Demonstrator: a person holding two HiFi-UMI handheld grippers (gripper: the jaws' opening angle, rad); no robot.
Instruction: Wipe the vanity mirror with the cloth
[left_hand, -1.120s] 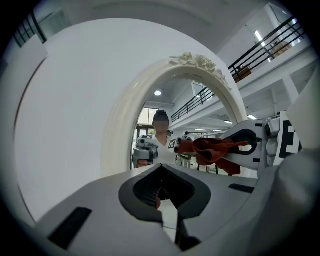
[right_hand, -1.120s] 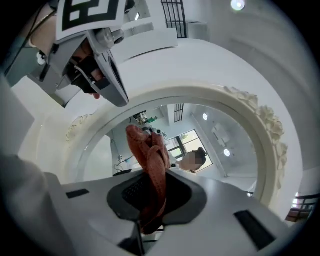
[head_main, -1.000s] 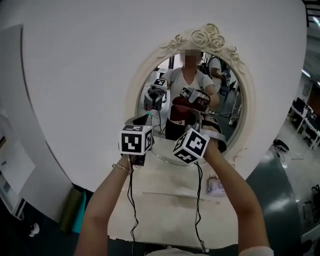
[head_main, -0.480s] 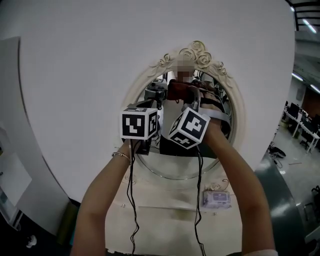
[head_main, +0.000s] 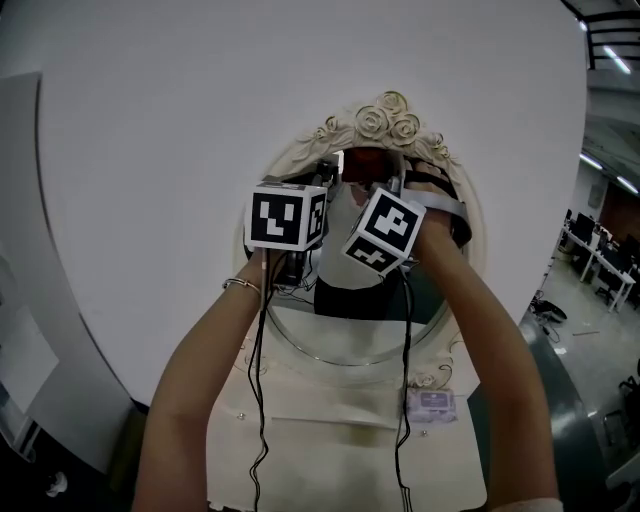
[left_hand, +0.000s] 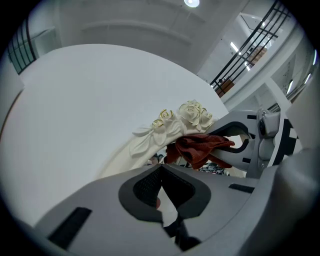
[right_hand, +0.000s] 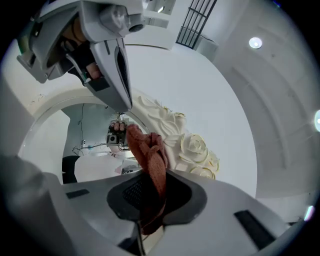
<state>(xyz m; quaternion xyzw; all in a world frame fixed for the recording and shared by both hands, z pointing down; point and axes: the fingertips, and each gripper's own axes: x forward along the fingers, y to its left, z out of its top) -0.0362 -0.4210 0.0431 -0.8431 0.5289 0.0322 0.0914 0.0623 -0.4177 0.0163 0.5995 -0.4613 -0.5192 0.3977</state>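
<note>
- vanity mirror (head_main: 352, 338): upper glass in head view hidden behind left gripper (left_hand: 161, 172) and right gripper (right_hand: 150, 195); lower frame masked by the gripper bodies in both gripper views.
- cloth (right_hand: 151, 159): in head view only a dark red sliver at top centre, remainder behind the right gripper; lower end buried between the jaw pads in right gripper view.
- packet (head_main: 431, 404), lower right of head view: print too small to read.
- forearms (head_main: 200, 400): cut off at bottom edge.

Even, bright ceiling light; fisheye edges dark and warped, no blur
</note>
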